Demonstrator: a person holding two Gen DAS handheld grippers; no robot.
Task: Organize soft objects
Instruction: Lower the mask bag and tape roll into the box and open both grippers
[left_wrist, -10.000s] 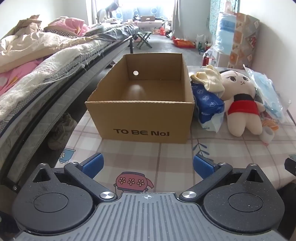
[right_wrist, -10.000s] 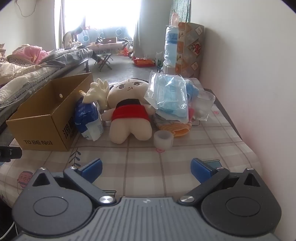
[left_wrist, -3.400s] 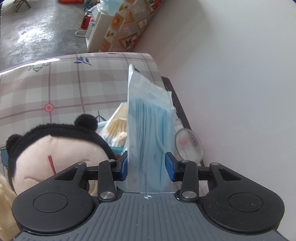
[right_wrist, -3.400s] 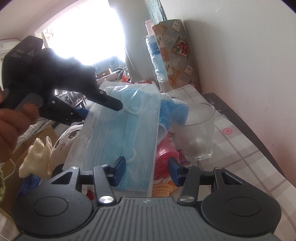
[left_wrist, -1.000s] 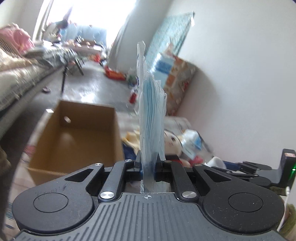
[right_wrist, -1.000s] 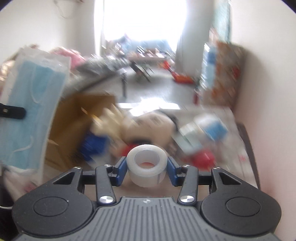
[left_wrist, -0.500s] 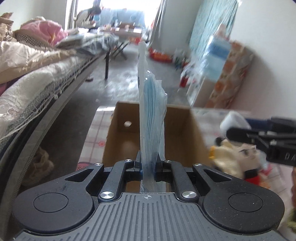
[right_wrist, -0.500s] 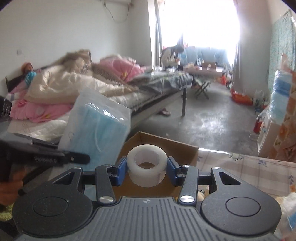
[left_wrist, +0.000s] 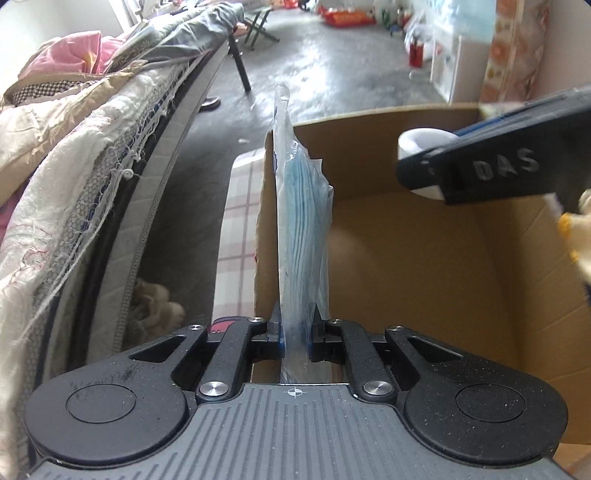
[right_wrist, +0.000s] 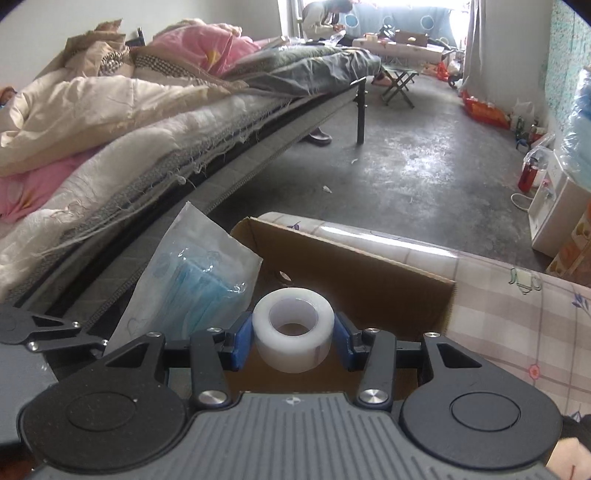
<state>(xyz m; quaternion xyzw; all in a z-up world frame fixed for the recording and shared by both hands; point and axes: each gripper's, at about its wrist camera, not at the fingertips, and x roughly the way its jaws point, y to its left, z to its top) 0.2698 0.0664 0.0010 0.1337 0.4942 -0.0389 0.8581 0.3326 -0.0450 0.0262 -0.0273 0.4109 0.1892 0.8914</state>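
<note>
Two loads hung over the cardboard box (left_wrist: 424, 266) at once, and I judged that the trouble. Biggest was the box itself, open-topped on the checked tablecloth (right_wrist: 517, 325) beside the bed (right_wrist: 110, 155). Next came the pack of face masks (left_wrist: 301, 236), standing on edge in my left gripper (left_wrist: 297, 341), whose jaws were pinched nearly shut on its lower edge, right above the box's near corner wall. Smallest was the roll of white tape (right_wrist: 293, 338), clamped across its sides at a middling width by my right gripper (right_wrist: 293, 345), over the box's middle. Released there, the pack could have caught the wall and tipped outside; the slick bag might also have slid early. My two grippers sat close enough to knock. Readable writing: only "DAS" on the right gripper's side.
</note>
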